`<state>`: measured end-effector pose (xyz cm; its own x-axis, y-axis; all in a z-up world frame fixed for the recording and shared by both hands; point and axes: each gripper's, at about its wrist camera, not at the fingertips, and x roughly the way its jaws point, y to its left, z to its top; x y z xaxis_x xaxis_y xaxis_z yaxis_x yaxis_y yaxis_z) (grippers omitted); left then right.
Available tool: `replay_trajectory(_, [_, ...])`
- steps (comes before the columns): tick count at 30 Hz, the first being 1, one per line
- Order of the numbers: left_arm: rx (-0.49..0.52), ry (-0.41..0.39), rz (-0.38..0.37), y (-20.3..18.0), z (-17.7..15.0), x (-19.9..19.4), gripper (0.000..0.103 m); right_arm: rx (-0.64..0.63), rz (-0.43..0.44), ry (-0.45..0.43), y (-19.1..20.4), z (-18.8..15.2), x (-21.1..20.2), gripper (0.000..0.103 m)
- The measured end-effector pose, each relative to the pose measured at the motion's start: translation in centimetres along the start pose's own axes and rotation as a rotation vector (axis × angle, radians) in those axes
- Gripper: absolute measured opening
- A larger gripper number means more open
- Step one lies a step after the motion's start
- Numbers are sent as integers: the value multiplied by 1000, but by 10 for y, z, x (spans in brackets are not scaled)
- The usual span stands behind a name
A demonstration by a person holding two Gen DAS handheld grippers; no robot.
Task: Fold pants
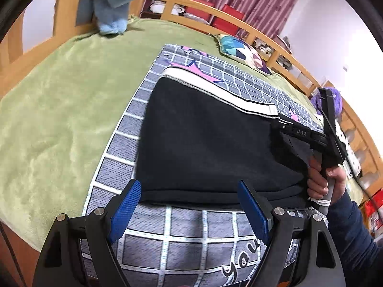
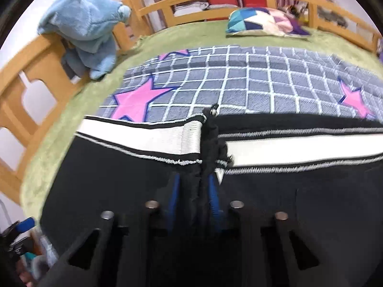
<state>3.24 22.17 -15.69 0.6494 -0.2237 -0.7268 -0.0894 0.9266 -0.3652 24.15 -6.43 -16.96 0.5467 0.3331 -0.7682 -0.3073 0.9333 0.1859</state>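
Black pants (image 1: 205,143) with a white side stripe (image 1: 215,91) lie partly folded on a grey checked blanket (image 1: 182,239). My left gripper (image 1: 189,205) is open and empty, its blue pads (image 1: 124,212) just short of the pants' near folded edge. My right gripper (image 2: 195,191) is shut on a bunched fold of the pants (image 2: 107,179) near the white stripe (image 2: 155,138). In the left wrist view the right gripper (image 1: 330,138) shows at the right, held by a hand, with the waistband in it.
The blanket (image 2: 263,81) with pink stars lies on a green bedspread (image 1: 59,95). A blue plush toy (image 2: 86,28) hangs on the wooden bed rail (image 2: 36,55). A colourful pillow (image 2: 261,21) lies at the far side. A purple object (image 1: 335,100) sits by the rail.
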Motion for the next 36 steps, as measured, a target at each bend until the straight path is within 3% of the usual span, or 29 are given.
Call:
replay_trajectory(3, [-16, 11, 8, 7, 2, 7, 81, -92, -33, -77, 12, 2, -18, 7])
replay_trajectory(6, [-42, 1, -1, 15, 3, 10, 81, 11, 15, -123, -8, 12, -33, 7])
replay_trajectory(11, [-86, 0, 21, 26, 10, 13, 81, -15, -52, 71, -9, 9, 9, 15])
replay_trajectory(14, [-118, 7, 42, 33, 15, 15, 81, -40, -53, 71, -5, 0, -14, 18])
replay_trajectory(16, [-134, 10, 26, 37, 14, 14, 81, -25, -6, 72, -5, -8, -37, 22])
replay_trajectory(20, [-157, 25, 2, 36, 13, 17, 81, -2, 71, 119, -7, -41, -61, 38])
replay_trajectory(22, [-162, 39, 1, 32, 13, 20, 81, -4, 93, 157, -6, -58, -55, 8])
replay_trajectory(24, [-162, 42, 5, 29, 13, 20, 81, -13, 92, 138, -5, -66, -57, 8])
replay_trajectory(29, [-145, 12, 26, 28, 12, 4, 81, 168, 332, 42, -32, -60, -102, 7])
replay_trajectory(31, [-160, 17, 35, 31, 12, 5, 81, 130, 290, 77, -28, -65, -94, 7])
replay_trajectory(34, [-191, 41, 16, 35, 13, 12, 81, 77, 199, 205, -21, -82, -58, 11])
replay_trajectory(36, [-200, 42, 24, 36, 13, 17, 81, 63, 180, 181, -22, -83, -65, 27])
